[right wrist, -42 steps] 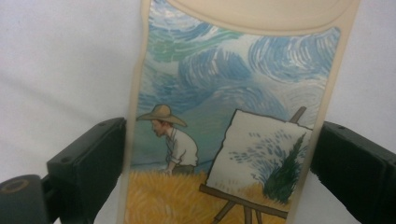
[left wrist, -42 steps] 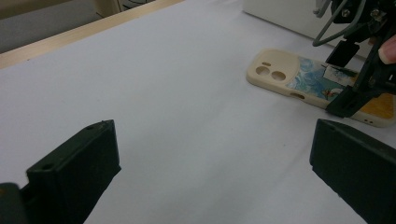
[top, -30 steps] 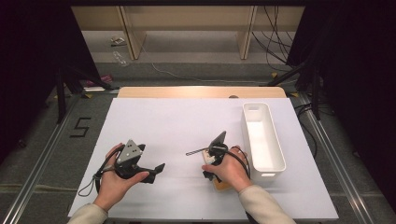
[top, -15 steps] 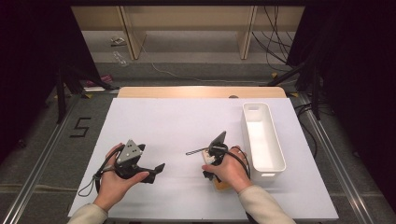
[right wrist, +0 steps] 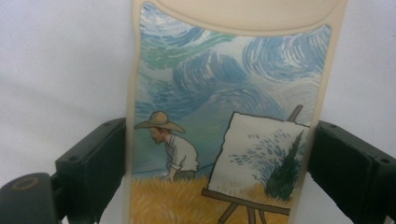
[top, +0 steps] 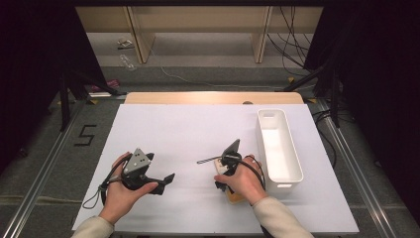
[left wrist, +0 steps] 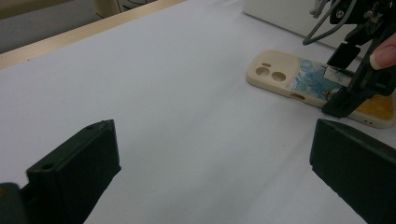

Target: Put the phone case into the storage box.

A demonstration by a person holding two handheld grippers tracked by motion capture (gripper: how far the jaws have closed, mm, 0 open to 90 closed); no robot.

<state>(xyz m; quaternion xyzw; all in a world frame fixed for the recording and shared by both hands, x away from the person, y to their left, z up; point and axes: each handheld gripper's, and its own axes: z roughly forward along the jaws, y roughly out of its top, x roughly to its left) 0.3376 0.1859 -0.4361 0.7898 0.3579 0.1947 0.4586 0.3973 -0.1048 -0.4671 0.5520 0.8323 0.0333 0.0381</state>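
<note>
A cream phone case [right wrist: 224, 116] printed with a painter in a wheat field lies flat on the white table [top: 188, 129]. My right gripper [right wrist: 219, 140] straddles it, one black pad against each long edge, shut on it. In the left gripper view the case [left wrist: 280, 74] shows its camera cut-outs, and the right gripper [left wrist: 345, 88] comes down on it from above. In the high view the right gripper [top: 225, 173] sits under the person's right hand, which hides most of the case [top: 235, 197]. My left gripper [top: 164, 182] rests on the table to the left, jaws wide open [left wrist: 210, 135] and empty.
A long white bin [top: 262, 144] stands just right of the right hand, empty inside. A wooden strip [top: 213, 97] runs along the table's far edge. Beyond it are shelves and cables on the floor.
</note>
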